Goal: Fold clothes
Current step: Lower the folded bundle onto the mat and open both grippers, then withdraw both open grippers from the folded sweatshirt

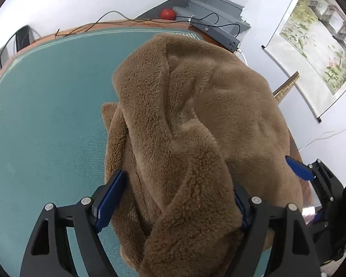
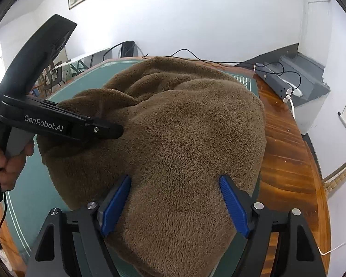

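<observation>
Left gripper (image 1: 175,198) has its jaws wide apart, straddling a fold of the brown fleece (image 1: 196,115) without pinching it; the fleece lies heaped on the green mat (image 1: 46,115), toward the table's right edge. From the right wrist, right gripper (image 2: 174,204) is likewise spread, blue pads (image 2: 234,205) flanking the fleece's near edge. A hand (image 2: 4,161) holds the left gripper at far left.
</observation>
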The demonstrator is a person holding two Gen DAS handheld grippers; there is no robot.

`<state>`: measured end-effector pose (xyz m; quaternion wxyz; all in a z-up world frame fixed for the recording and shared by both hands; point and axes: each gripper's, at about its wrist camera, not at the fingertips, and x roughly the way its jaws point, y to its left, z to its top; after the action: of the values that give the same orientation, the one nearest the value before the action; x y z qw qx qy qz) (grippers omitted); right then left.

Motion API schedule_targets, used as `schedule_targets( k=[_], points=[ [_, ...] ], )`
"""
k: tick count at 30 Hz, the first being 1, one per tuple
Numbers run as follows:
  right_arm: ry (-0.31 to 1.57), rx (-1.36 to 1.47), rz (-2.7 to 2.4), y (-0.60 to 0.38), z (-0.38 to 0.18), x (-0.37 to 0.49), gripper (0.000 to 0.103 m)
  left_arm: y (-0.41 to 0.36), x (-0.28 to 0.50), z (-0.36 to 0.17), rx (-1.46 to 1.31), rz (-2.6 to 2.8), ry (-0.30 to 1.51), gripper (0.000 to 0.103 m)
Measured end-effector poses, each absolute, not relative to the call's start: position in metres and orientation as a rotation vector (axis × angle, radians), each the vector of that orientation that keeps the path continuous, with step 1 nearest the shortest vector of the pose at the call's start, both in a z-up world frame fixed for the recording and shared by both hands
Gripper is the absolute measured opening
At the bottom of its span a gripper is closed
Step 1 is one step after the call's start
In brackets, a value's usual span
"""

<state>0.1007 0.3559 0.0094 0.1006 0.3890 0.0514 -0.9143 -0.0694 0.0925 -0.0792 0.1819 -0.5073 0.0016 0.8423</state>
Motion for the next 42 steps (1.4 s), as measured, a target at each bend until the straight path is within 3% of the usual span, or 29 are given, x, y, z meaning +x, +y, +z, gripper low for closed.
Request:
schedule_targets(
  k=[5,9,13,18,28,42],
  points=[
    [0.162,1.143,-2.714,0.355,0.005,0.103,0.081,0.084,-0.06,-0.083,-1.41,2.405,-0.02,0.086],
    [0.152,1.193,-2.709,0.357,0.015,0.097,0.086,0.079,-0.048,-0.074,-1.46,2.424,-0.006,0.093],
    [0.025,1.309,-2.715,0.364,0.029,0.091,0.092,0.074,-0.028,-0.058,-1.493,2.491,0.051,0.102],
    [-0.099,1.403,-2.766,0.372,0.052,0.101,0.093,0.068,-0.005,-0.036,-1.44,2.593,0.082,0.102],
    [-0.093,1.353,-2.941,0.376,0.1,0.145,0.099,0.084,0.028,0.014,-1.281,2.693,0.076,0.102],
    [-0.127,1.274,-2.987,0.373,0.121,0.17,0.101,0.085,0.063,0.035,-1.213,2.71,0.072,0.102]
  ],
)
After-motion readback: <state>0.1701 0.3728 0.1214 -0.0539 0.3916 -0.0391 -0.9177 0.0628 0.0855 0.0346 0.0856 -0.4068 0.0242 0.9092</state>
